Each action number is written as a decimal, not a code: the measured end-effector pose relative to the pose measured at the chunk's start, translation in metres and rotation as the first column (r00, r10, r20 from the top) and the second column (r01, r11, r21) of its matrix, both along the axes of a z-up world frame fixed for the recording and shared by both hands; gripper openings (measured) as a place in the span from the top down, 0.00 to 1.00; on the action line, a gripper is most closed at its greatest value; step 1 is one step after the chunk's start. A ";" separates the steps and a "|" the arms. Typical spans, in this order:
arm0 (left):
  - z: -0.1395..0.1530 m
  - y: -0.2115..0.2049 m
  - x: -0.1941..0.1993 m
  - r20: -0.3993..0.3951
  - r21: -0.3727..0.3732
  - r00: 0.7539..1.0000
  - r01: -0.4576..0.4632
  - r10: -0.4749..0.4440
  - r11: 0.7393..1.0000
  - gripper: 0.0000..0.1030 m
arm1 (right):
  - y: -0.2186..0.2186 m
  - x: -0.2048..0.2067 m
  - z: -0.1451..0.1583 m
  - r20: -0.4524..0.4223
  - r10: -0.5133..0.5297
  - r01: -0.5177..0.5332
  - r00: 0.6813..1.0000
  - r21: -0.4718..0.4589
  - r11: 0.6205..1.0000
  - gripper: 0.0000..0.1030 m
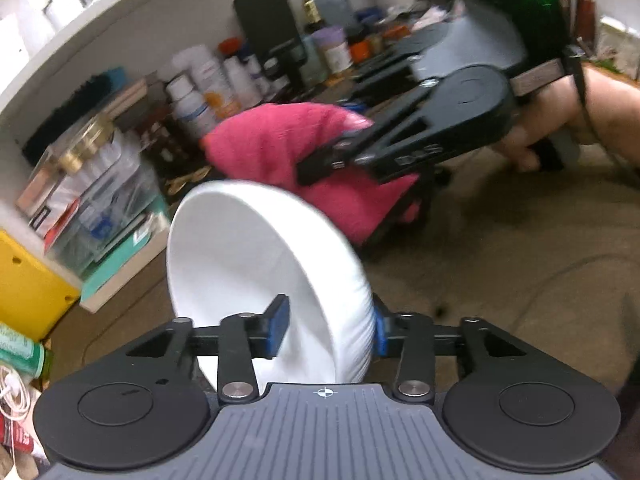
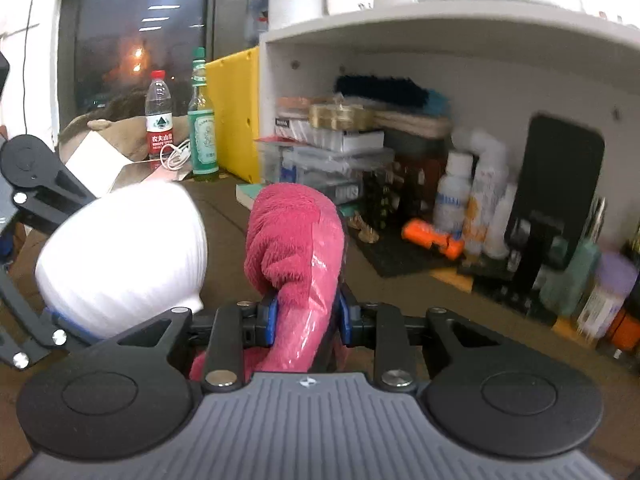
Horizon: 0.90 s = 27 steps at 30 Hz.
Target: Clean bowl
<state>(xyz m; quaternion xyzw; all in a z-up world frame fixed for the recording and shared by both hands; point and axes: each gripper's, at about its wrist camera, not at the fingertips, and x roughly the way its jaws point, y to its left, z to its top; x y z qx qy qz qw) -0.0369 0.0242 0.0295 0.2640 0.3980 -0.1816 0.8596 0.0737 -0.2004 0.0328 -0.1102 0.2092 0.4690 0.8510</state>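
Observation:
A white bowl [image 1: 256, 256] is tipped on its side, with its opening toward the left of the left wrist view. Its lower wall passes between the fingers of my left gripper [image 1: 330, 328]. One blue pad [image 1: 280, 320] stands inside the bowl, apart from the wall, and the other is outside against the ribbed wall, so the jaws are open. My right gripper [image 2: 306, 316] is shut on a pink cloth [image 2: 296, 248], also seen as the pink cloth [image 1: 280, 144] just behind the bowl's rim. In the right wrist view the bowl [image 2: 120, 248] is left of the cloth, not touching it.
A white shelf unit [image 2: 440, 20] behind holds stacked boxes [image 1: 92, 200], bottles [image 2: 460, 188] and a black phone on a stand [image 2: 560, 184]. A yellow box [image 1: 28, 280], a water bottle [image 2: 159, 116] and a green bottle [image 2: 202, 120] stand at the left. A brown tabletop [image 1: 500, 264] lies below.

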 end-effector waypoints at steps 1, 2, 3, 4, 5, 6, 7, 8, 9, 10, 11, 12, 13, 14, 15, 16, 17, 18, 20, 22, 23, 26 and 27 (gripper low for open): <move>-0.005 0.004 0.001 -0.002 0.006 1.000 -0.011 0.011 1.000 0.44 | -0.001 0.000 -0.002 -0.002 0.003 -0.003 1.000 -0.005 1.000 0.72; -0.006 0.006 0.001 0.002 0.001 1.000 -0.018 0.018 1.000 0.40 | -0.002 -0.001 -0.002 -0.002 0.007 -0.007 1.000 -0.003 1.000 0.72; -0.008 0.012 -0.001 0.013 -0.016 0.999 -0.035 0.035 0.999 0.24 | -0.003 -0.001 -0.002 -0.002 0.011 -0.011 1.000 -0.002 1.000 0.72; -0.009 0.016 -0.002 0.012 -0.031 0.999 -0.051 0.051 0.998 0.16 | -0.003 0.000 -0.003 -0.005 0.014 -0.014 1.000 0.000 1.000 0.72; -0.009 0.018 -0.003 0.012 -0.037 0.999 -0.052 0.053 0.998 0.16 | -0.003 0.001 -0.003 -0.009 0.015 -0.015 1.000 0.001 1.000 0.72; -0.009 0.022 -0.006 0.012 -0.049 0.998 -0.055 0.055 0.997 0.16 | -0.003 0.001 -0.003 -0.013 0.017 -0.017 1.000 0.004 1.000 0.72; -0.009 0.026 -0.008 0.008 -0.066 0.998 -0.061 0.061 0.996 0.23 | -0.004 0.001 -0.002 -0.016 0.021 -0.020 1.000 0.009 1.000 0.72; -0.008 0.028 -0.008 -0.009 -0.089 0.998 -0.065 0.064 0.994 0.32 | -0.005 0.001 -0.002 -0.019 0.024 -0.024 1.000 0.014 1.000 0.72; -0.006 0.031 -0.007 -0.031 -0.116 0.997 -0.068 0.065 0.991 0.54 | -0.006 0.001 -0.001 -0.017 0.026 -0.026 1.000 0.020 0.999 0.72; -0.004 0.032 -0.007 -0.061 -0.143 0.996 -0.068 0.060 0.987 0.69 | -0.007 0.000 0.001 -0.008 0.032 -0.031 0.999 0.027 0.999 0.72; -0.002 0.031 -0.008 -0.059 -0.136 0.997 -0.060 0.053 0.989 0.72 | -0.008 -0.002 0.002 0.001 0.039 -0.039 0.999 0.033 0.999 0.72; 0.000 0.027 -0.010 -0.050 -0.110 0.998 -0.050 0.044 0.993 0.76 | -0.009 -0.005 0.005 0.013 0.053 -0.053 0.999 0.038 0.998 0.72; 0.002 0.025 -0.011 -0.057 -0.097 0.998 -0.044 0.039 0.994 0.76 | -0.011 -0.010 0.009 0.032 0.078 -0.080 0.996 0.042 0.996 0.72; 0.004 0.025 -0.011 -0.063 -0.095 0.997 -0.041 0.035 0.995 0.77 | -0.012 -0.015 0.013 0.050 0.103 -0.105 0.993 0.043 0.993 0.72; 0.005 0.024 -0.011 -0.068 -0.093 0.997 -0.037 0.031 0.995 0.78 | -0.012 -0.023 0.016 0.075 0.131 -0.134 0.989 0.037 0.990 0.72; 0.006 0.024 -0.011 -0.073 -0.098 0.997 -0.035 0.028 0.995 0.78 | -0.013 -0.035 0.019 0.108 0.176 -0.179 0.978 0.018 0.984 0.72; 0.009 0.024 -0.012 -0.082 -0.106 0.996 -0.032 0.023 0.994 0.79 | -0.013 -0.044 0.021 0.124 0.206 -0.208 0.971 0.004 0.978 0.72; 0.011 0.022 -0.013 -0.090 -0.110 0.996 -0.023 0.013 0.994 0.79 | -0.015 -0.052 0.022 0.130 0.229 -0.229 0.965 -0.012 0.973 0.72; 0.012 0.020 -0.015 -0.089 -0.104 0.996 -0.018 0.008 0.994 0.78 | -0.021 -0.083 0.023 0.159 0.303 -0.296 0.940 -0.070 0.953 0.72; 0.013 0.017 -0.019 -0.088 -0.100 0.996 -0.011 0.002 0.995 0.78 | -0.026 -0.110 0.024 0.177 0.373 -0.357 0.911 -0.119 0.927 0.72; 0.013 0.017 -0.020 -0.091 -0.109 0.996 -0.015 0.005 0.994 0.78 | -0.028 -0.119 0.024 0.177 0.400 -0.380 0.899 -0.133 0.915 0.72; 0.011 0.012 -0.019 -0.092 -0.111 0.996 -0.016 0.005 0.994 0.78 | -0.032 -0.140 0.027 0.187 0.441 -0.409 0.878 -0.189 0.893 0.72; 0.011 0.011 -0.020 -0.092 -0.105 0.996 -0.015 0.005 0.994 0.78 | -0.032 -0.137 0.028 0.185 0.432 -0.400 0.883 -0.189 0.897 0.72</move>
